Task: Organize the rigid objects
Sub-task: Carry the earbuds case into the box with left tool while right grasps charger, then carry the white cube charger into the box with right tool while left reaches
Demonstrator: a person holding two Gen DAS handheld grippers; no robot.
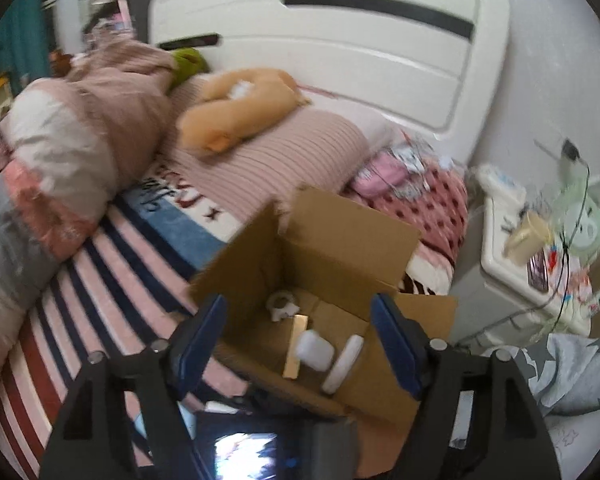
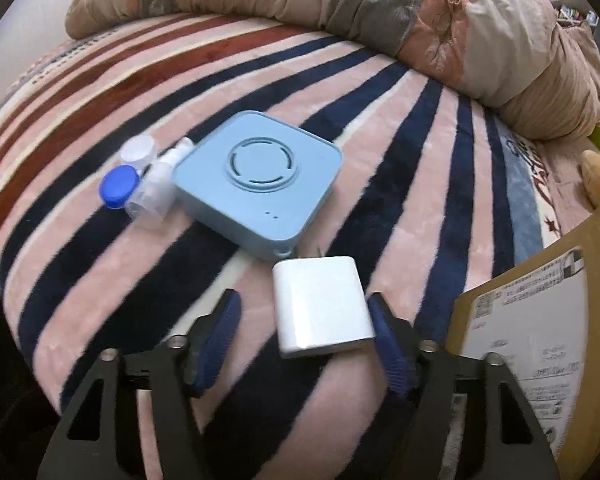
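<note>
In the left wrist view an open cardboard box point(image 1: 332, 240) stands on the striped bed. Inside lie a tape roll point(image 1: 281, 305), a gold flat piece point(image 1: 296, 344), a white block point(image 1: 315, 349) and a white disc point(image 1: 344, 363). My left gripper point(image 1: 298, 344) is open and empty over the box. In the right wrist view a white rectangular charger point(image 2: 320, 306) lies on the blanket between the fingers of my open right gripper point(image 2: 306, 340). Beyond it lie a light blue square device point(image 2: 258, 182), a clear spray bottle point(image 2: 158, 184) and a blue-and-white lens case point(image 2: 122, 176).
A rumpled duvet point(image 2: 440, 28) borders the blanket's far side. The box's labelled flap point(image 2: 540, 340) stands right of my right gripper. Pillows, an orange plush toy point(image 1: 236, 108) and the white headboard point(image 1: 340, 40) lie beyond the box. A cluttered nightstand point(image 1: 532, 248) stands at the right.
</note>
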